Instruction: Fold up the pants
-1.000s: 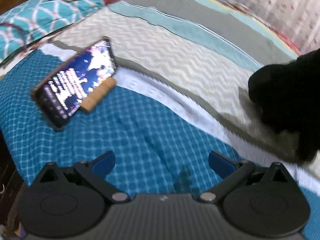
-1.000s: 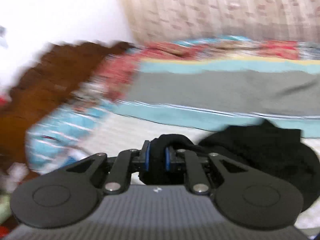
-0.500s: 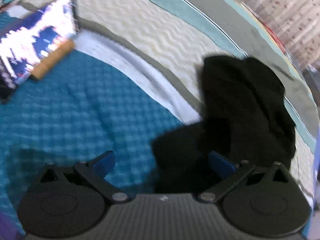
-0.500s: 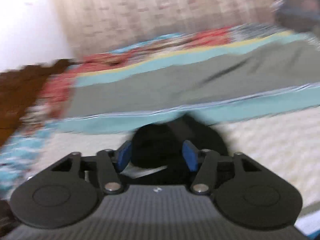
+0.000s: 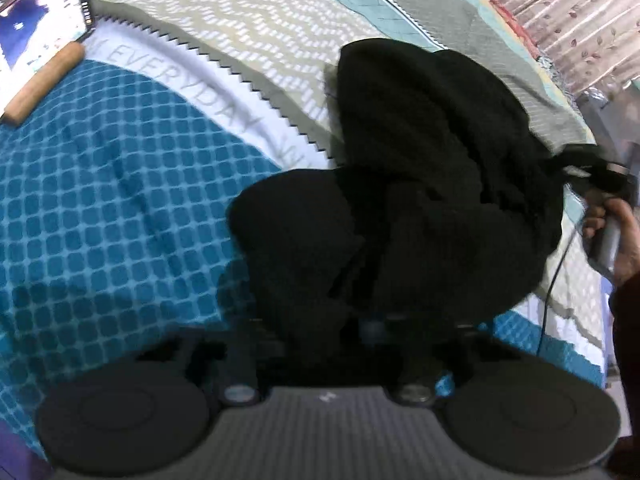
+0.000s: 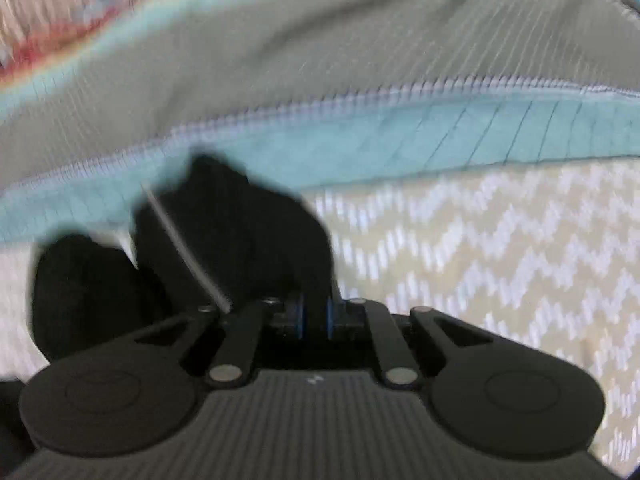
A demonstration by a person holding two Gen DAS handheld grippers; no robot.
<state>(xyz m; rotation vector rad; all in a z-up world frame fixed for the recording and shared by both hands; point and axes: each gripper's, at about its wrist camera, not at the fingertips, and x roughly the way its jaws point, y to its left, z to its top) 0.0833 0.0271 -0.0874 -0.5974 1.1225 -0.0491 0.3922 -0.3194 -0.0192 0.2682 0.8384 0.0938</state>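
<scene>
The black pants (image 5: pixel 420 184) lie bunched on the bed's patterned cover (image 5: pixel 120 184). In the left wrist view the cloth covers my left gripper (image 5: pixel 372 326); its fingers are hidden in the dark fabric, so its state is unclear. In the right wrist view my right gripper (image 6: pixel 313 316) is shut, its blue pads pinching a fold of the pants (image 6: pixel 236 232). The right gripper and the hand holding it (image 5: pixel 624 236) show at the right edge of the left wrist view, with cloth bunched at its tip.
A phone (image 5: pixel 40 36) with a lit screen leans on a wooden stand (image 5: pixel 44 80) at the far left of the bed. A patterned curtain (image 5: pixel 580 12) hangs beyond the bed. A thin cable (image 5: pixel 548 292) trails from the right gripper.
The left gripper moved right onto the pants, which now cover its fingers. The right gripper opened half a second ago and has shut again on the cloth.
</scene>
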